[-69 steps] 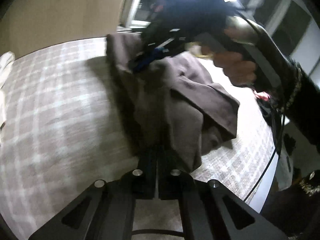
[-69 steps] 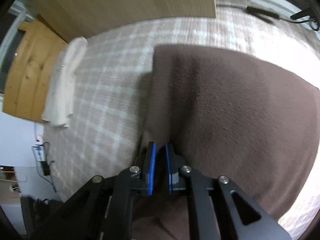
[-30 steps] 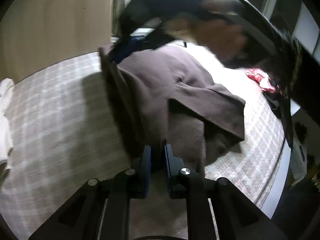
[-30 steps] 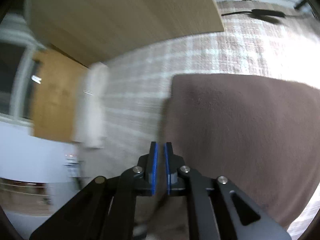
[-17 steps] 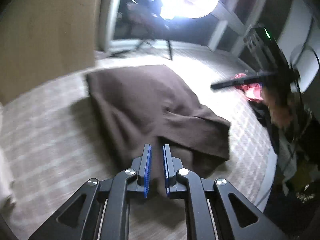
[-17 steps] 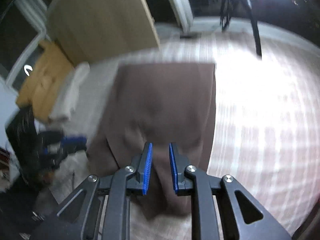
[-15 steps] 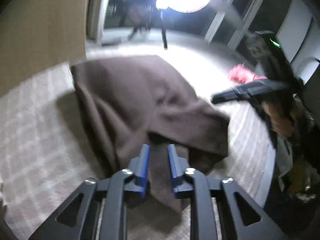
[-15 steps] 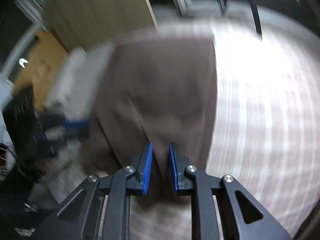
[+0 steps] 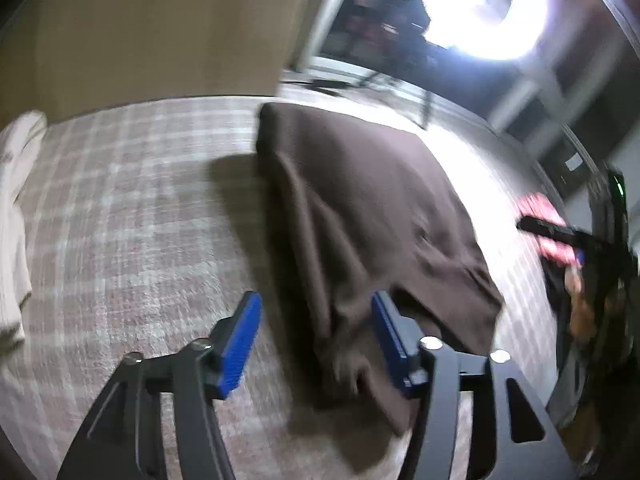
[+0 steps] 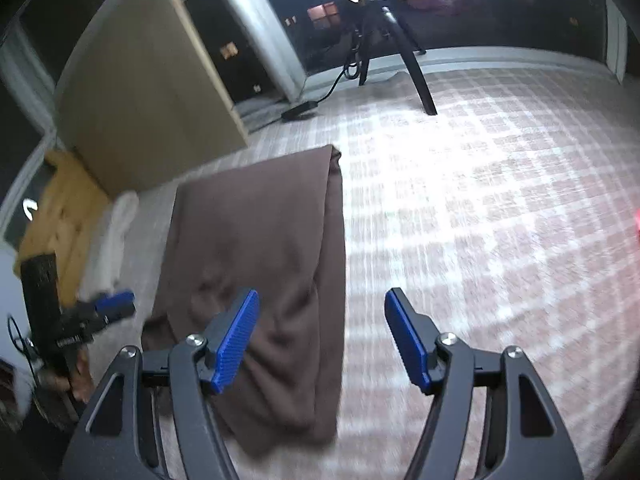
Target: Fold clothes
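You have one brown garment (image 9: 360, 208) lying folded on the plaid bedcover (image 9: 132, 208), with a loose flap at its near end. Your left gripper (image 9: 316, 340) is spread wide above that near end, holding nothing. Your right gripper (image 10: 322, 334) is also wide open and empty, over the garment's right edge. One white cloth (image 9: 14, 216) lies left of the garment, and one red item (image 9: 540, 212) lies right of it.

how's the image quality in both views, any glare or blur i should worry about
Left wrist view: the ring light blows out the top right, and the brown garment is smeared by motion blur at its near edge. Right wrist view: glare washes out the plaid cover, and the left gripper at the frame's left edge is blurred; fisheye bending in both.
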The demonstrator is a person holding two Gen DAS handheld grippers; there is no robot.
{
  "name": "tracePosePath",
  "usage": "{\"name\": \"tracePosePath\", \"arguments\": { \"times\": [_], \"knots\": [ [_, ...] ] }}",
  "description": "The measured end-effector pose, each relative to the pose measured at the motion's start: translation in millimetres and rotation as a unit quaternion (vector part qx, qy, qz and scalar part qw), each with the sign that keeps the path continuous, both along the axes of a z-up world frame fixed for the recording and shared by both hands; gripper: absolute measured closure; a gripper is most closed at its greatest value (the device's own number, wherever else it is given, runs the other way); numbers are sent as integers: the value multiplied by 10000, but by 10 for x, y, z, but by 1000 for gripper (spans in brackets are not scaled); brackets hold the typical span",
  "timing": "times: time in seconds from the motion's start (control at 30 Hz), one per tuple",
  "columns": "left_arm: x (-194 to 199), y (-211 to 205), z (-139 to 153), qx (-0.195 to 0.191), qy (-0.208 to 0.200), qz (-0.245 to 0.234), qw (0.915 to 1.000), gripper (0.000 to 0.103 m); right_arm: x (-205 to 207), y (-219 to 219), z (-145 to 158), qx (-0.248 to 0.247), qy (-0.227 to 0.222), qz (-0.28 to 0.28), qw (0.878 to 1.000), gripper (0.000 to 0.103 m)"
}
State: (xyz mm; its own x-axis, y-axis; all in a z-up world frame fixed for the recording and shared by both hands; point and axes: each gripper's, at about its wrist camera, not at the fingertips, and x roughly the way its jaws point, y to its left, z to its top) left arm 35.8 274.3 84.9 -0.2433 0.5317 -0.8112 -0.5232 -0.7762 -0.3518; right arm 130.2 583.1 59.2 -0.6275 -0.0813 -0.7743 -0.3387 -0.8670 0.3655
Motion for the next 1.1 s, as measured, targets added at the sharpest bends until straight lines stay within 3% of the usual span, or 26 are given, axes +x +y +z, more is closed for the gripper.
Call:
{"name": "tracePosePath", "arguments": {
  "times": [0.1,0.27,0.57,0.7,0.83,0.93,1.1],
  "knots": [
    [-113,63,-53,-37,-163,409,9990,37,-96,-26,-149,-3,-141,148,9998,37],
    [-153,181,-87,-314,-88,573,9978,29,-142,-35,-312,102,-409,450,9981,37],
    [-191,304,-223,-512,-277,693,9959,29,-191,47,-506,32,-539,452,9975,35],
    [-166,394,-269,-731,-200,659,9949,29,-183,36,-600,-24,-499,482,9976,28],
    [-153,469,-304,-897,-114,663,9937,29,-110,-72,-612,261,-289,566,9976,21],
    [-172,509,-339,-938,-106,683,9932,28,-72,-158,-621,526,-194,616,9965,18],
    [-201,496,-380,-880,-168,748,9932,27,-62,-173,-618,530,-142,557,9969,16]
  ]
}}
